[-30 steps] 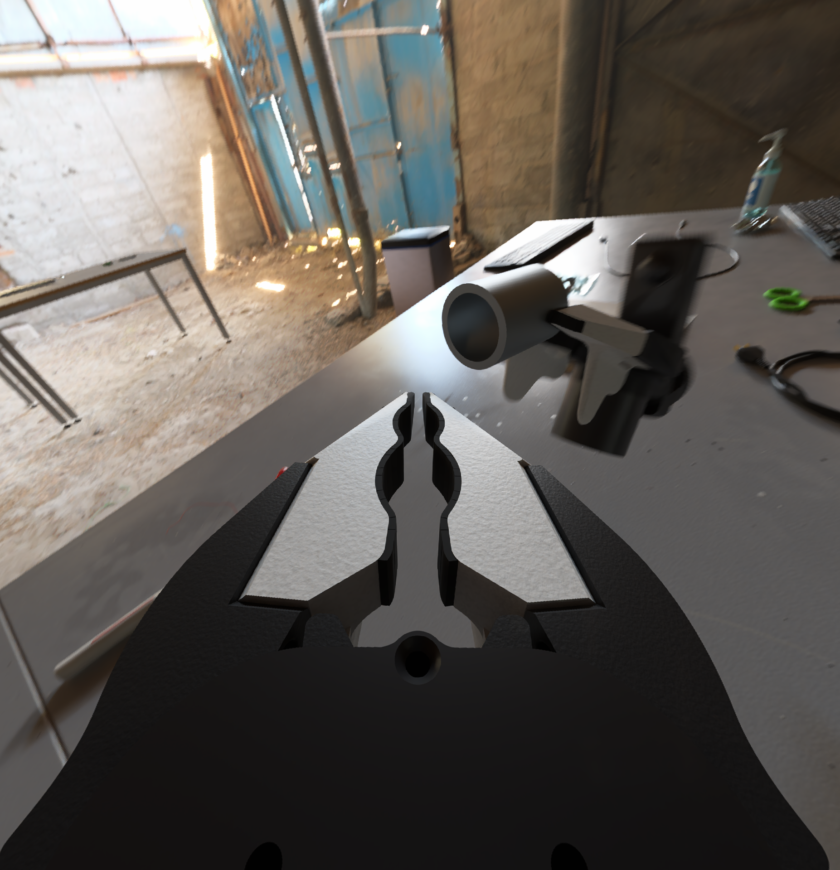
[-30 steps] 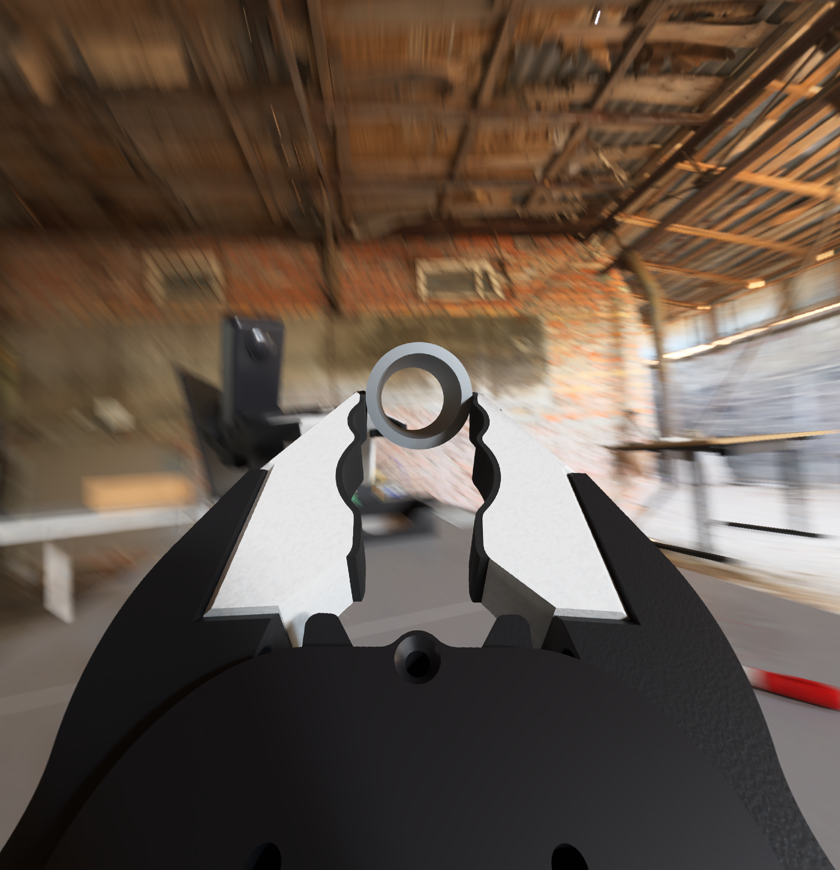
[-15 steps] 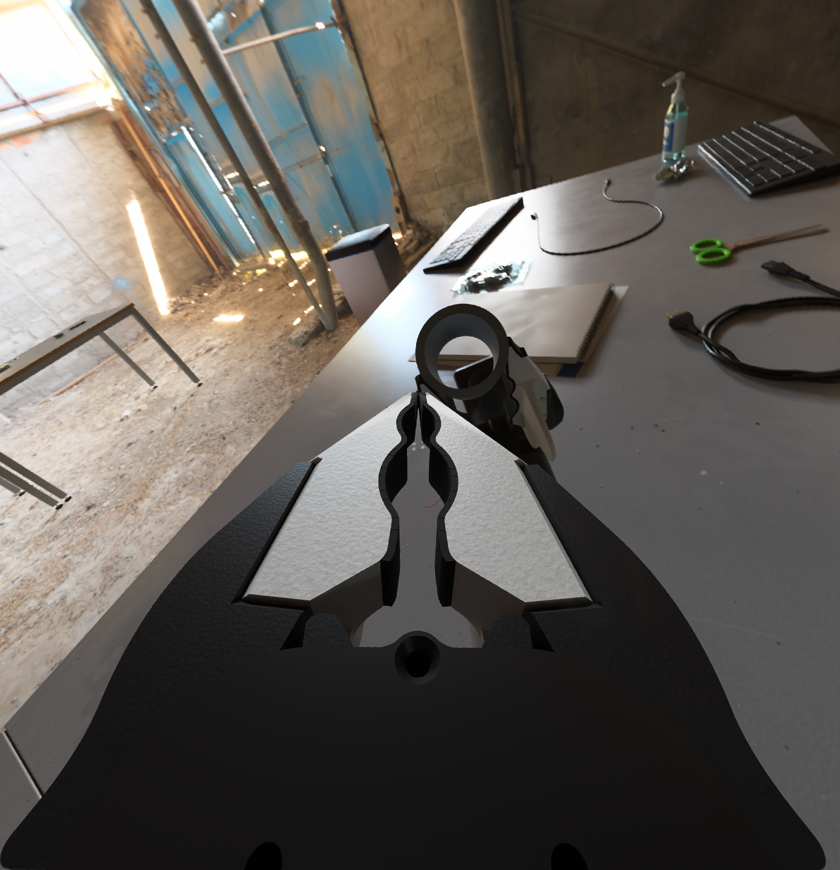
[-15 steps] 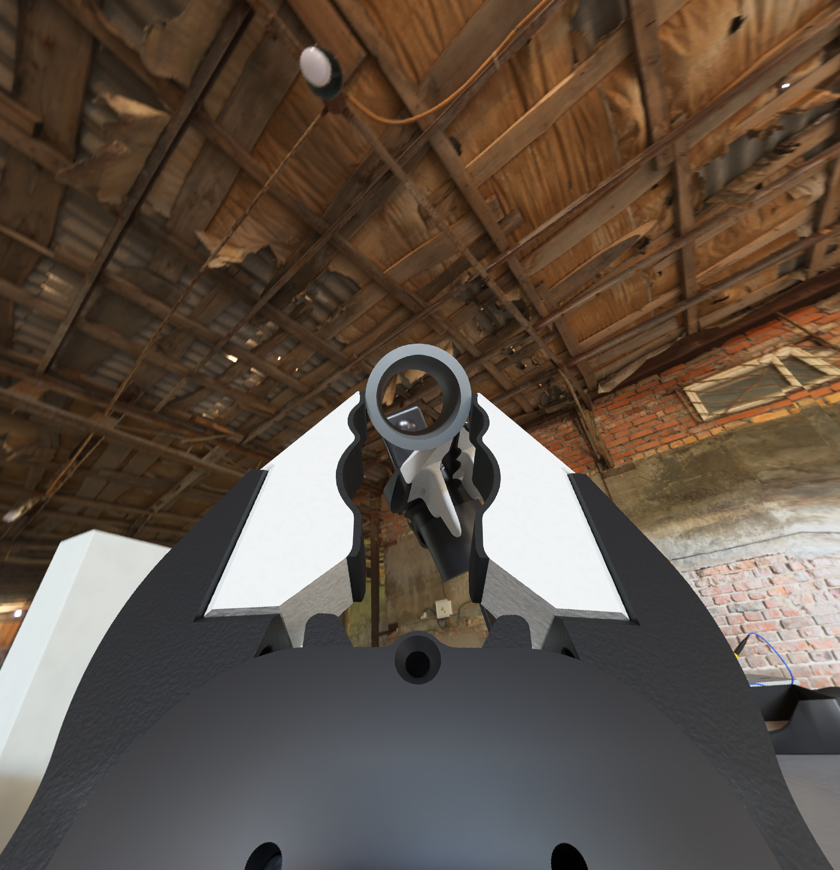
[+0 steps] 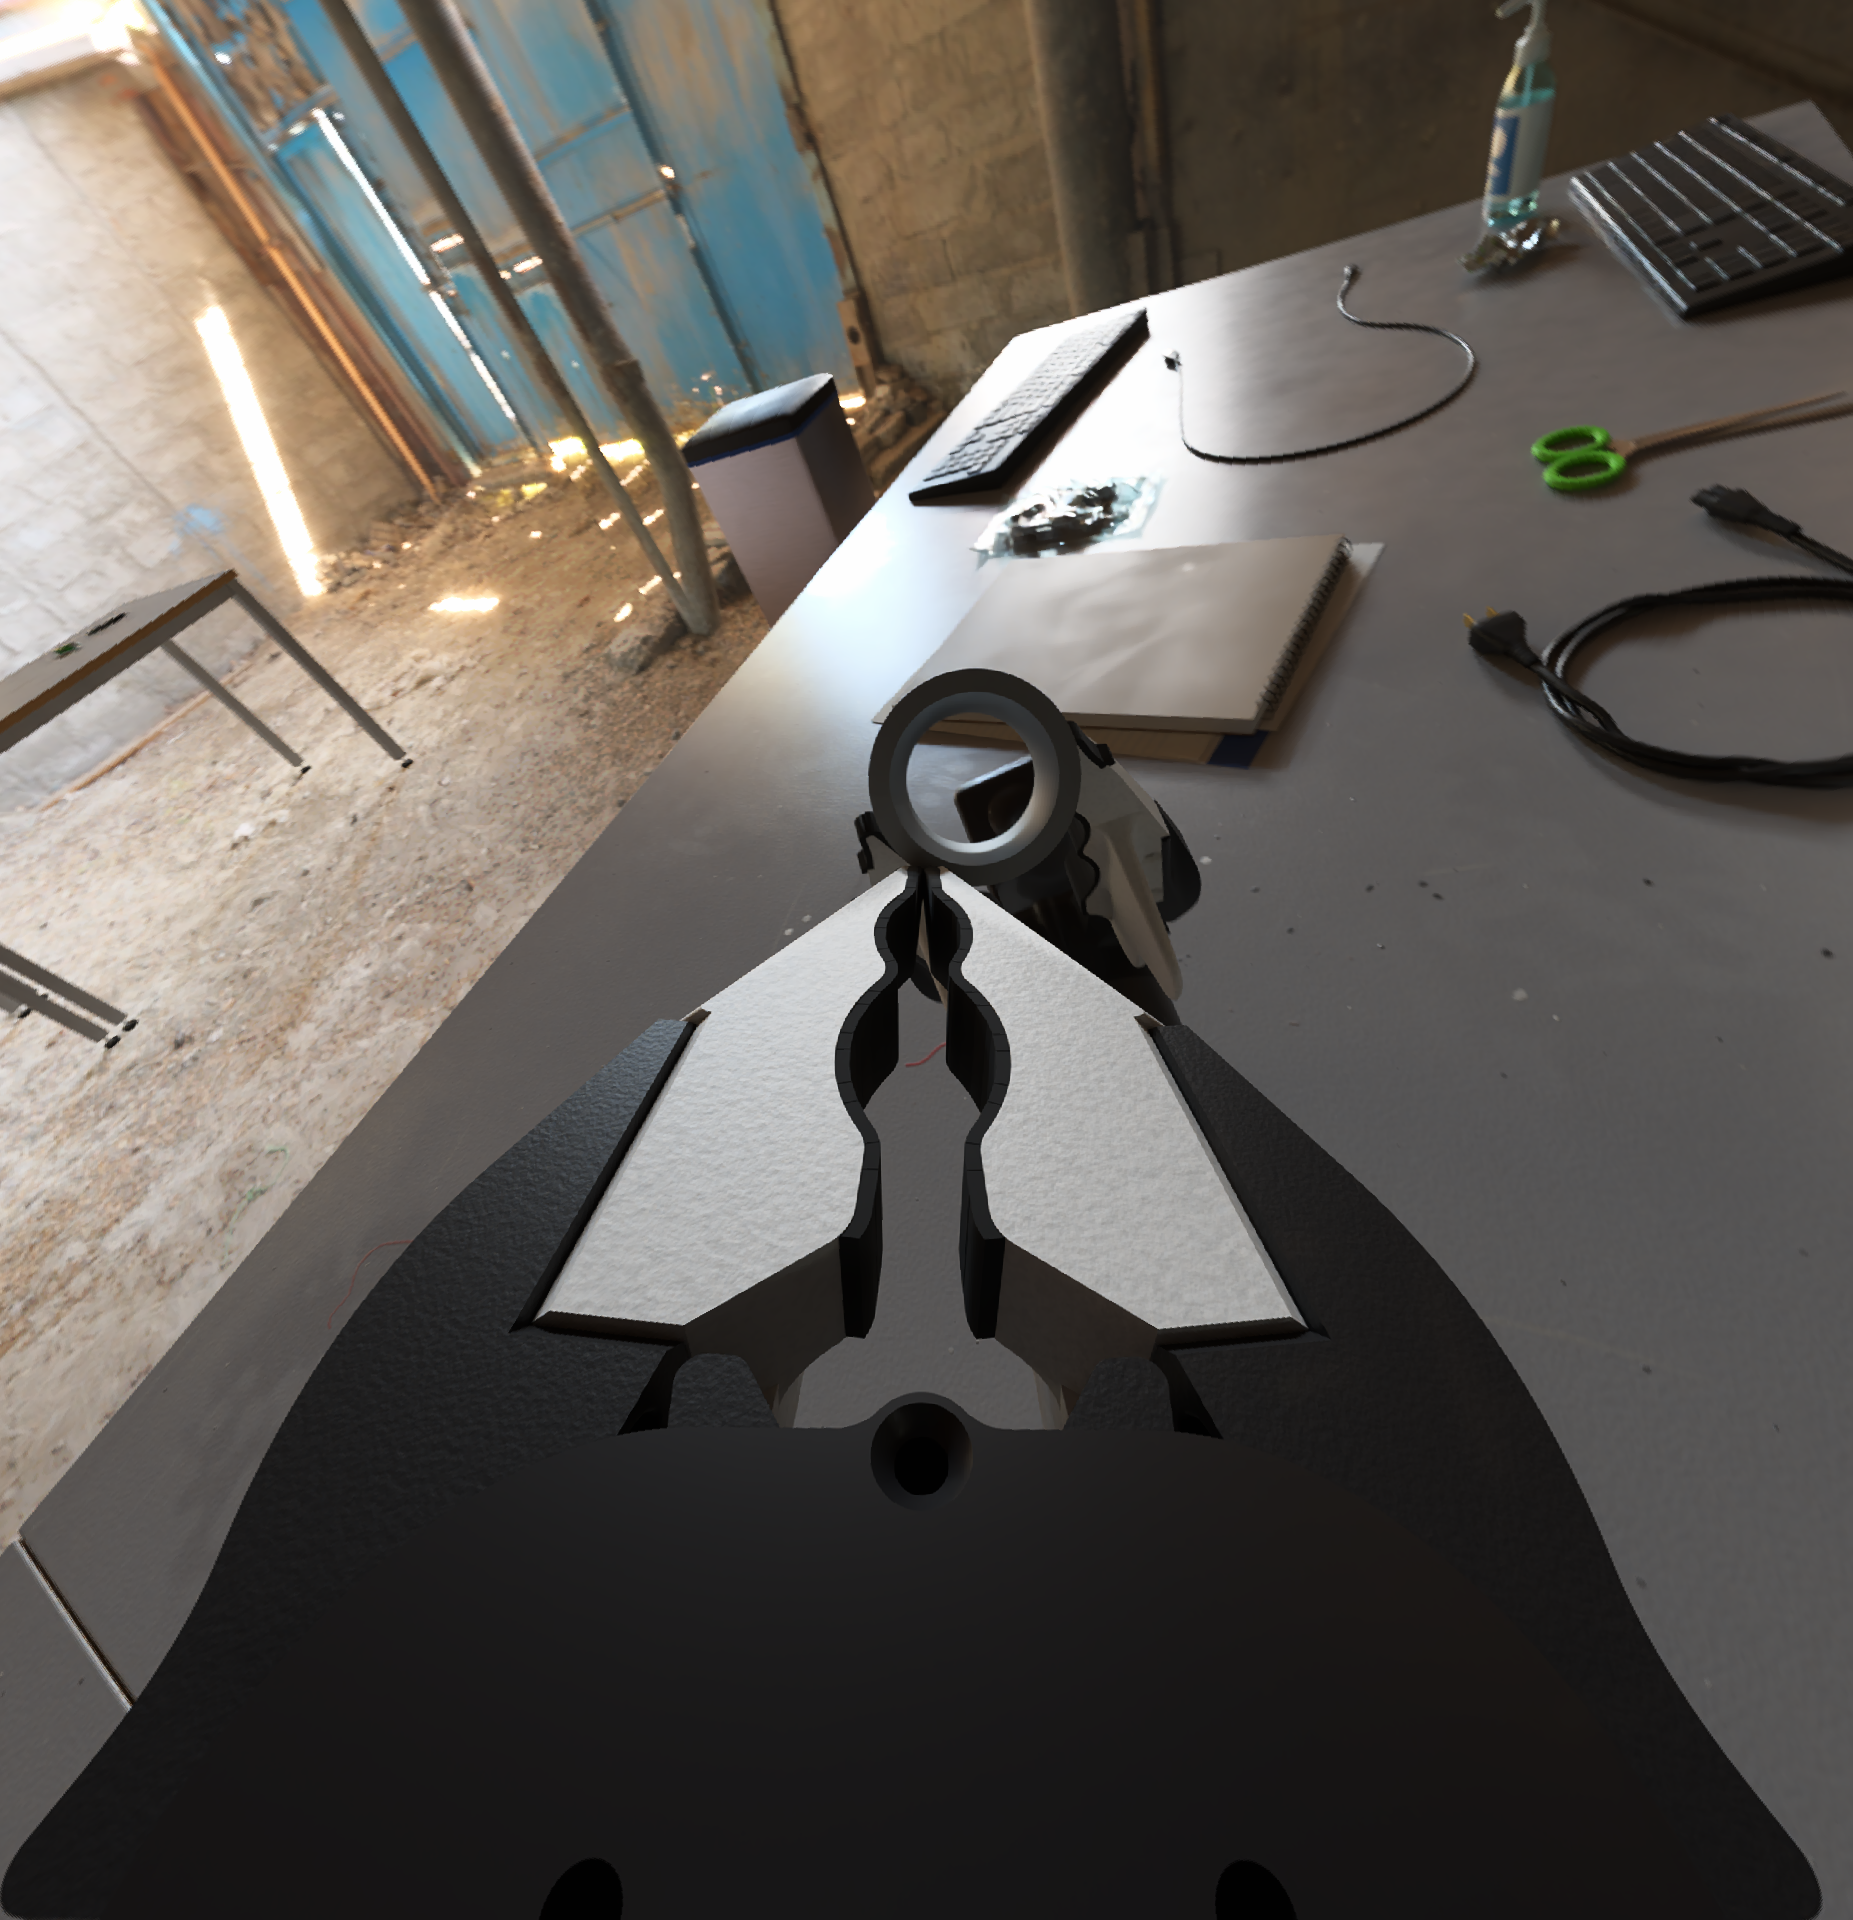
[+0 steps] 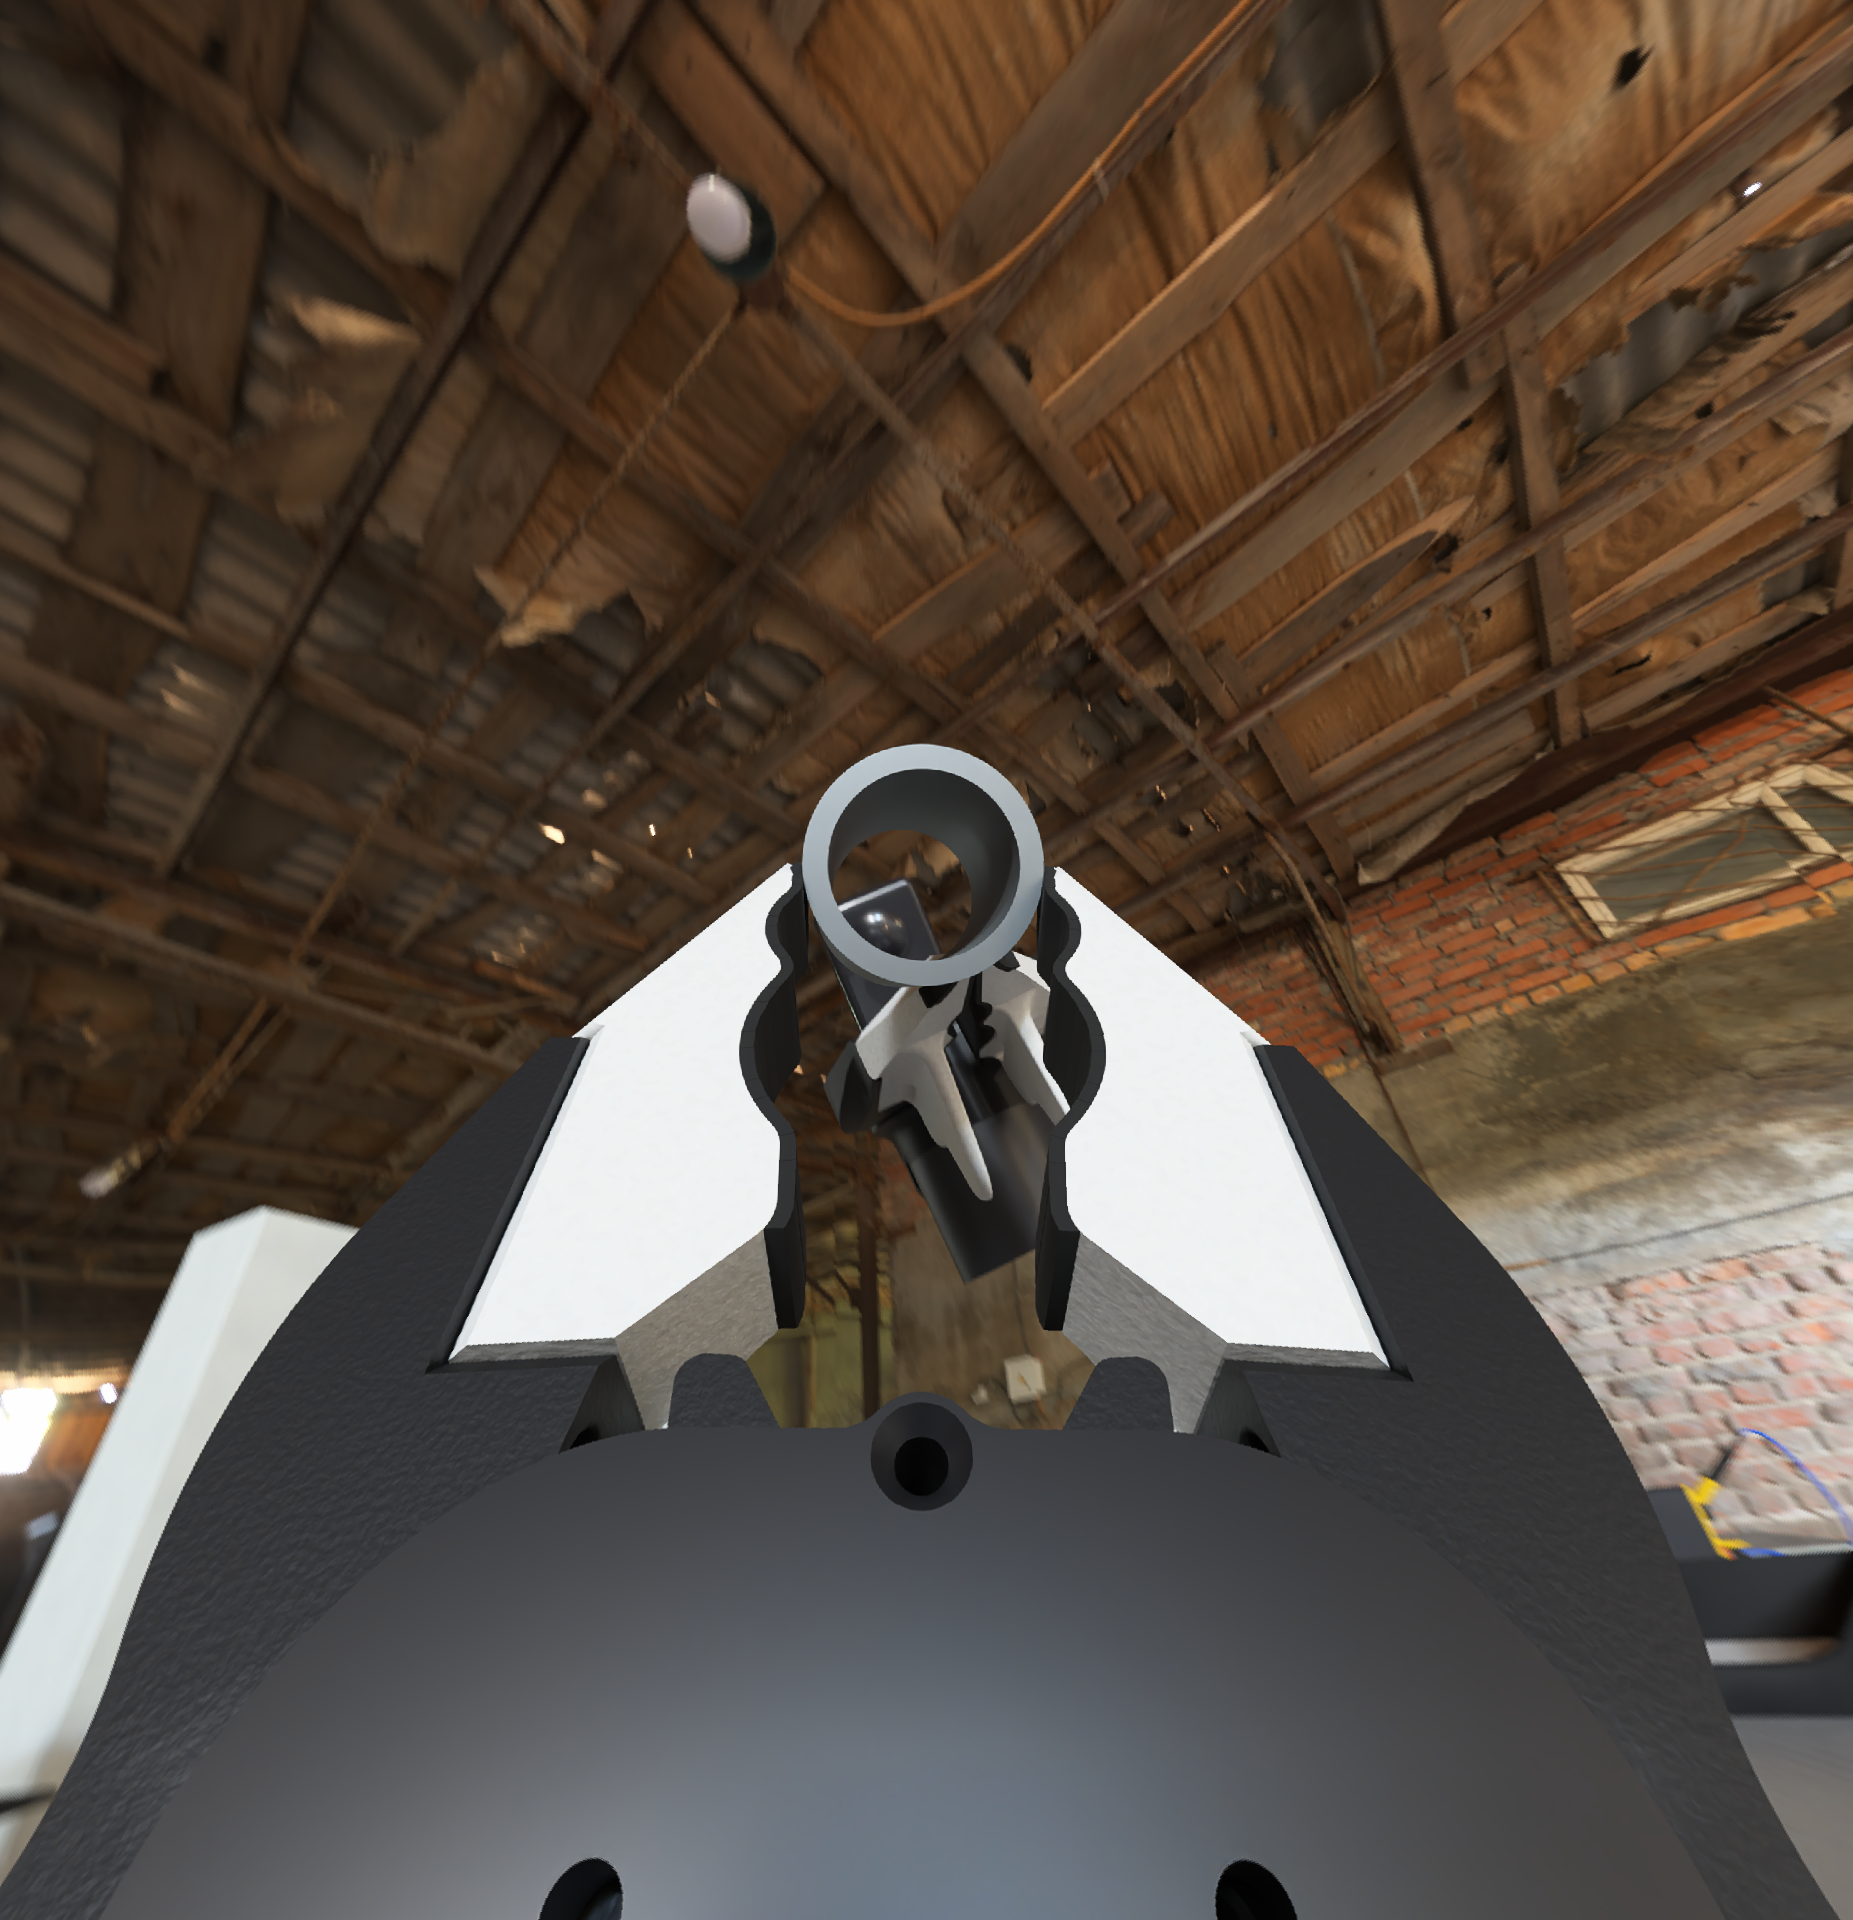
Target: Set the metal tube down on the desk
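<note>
The grey metal tube [image 5: 884, 777] hangs end-on above the grey desk [image 5: 1421, 1143], just past my left fingertips. My left gripper [image 5: 920, 883] is shut and empty, with its tips right under the tube's near rim; I cannot tell if they touch. My right gripper [image 6: 922, 894] is shut on the tube [image 6: 816, 868] near its tips and points steeply up at the ceiling. The right gripper's white fingers [image 5: 1135, 883] show behind the tube in the left wrist view. The left gripper's fingers [image 6: 906, 1039] show beyond the tube in the right wrist view.
On the desk lie a spiral notebook [image 5: 1140, 634], a black keyboard [image 5: 1036, 416], a second keyboard [image 5: 1722, 218], green scissors [image 5: 1576, 457], a coiled power cable [image 5: 1680, 707], a thin cable [image 5: 1348, 436] and a spray bottle [image 5: 1519, 114]. The desk's left edge drops to the floor.
The right gripper has swung the tube from side-on to end-on in front of my left fingertips, and it now tilts up at the ceiling. The left gripper stays shut.
</note>
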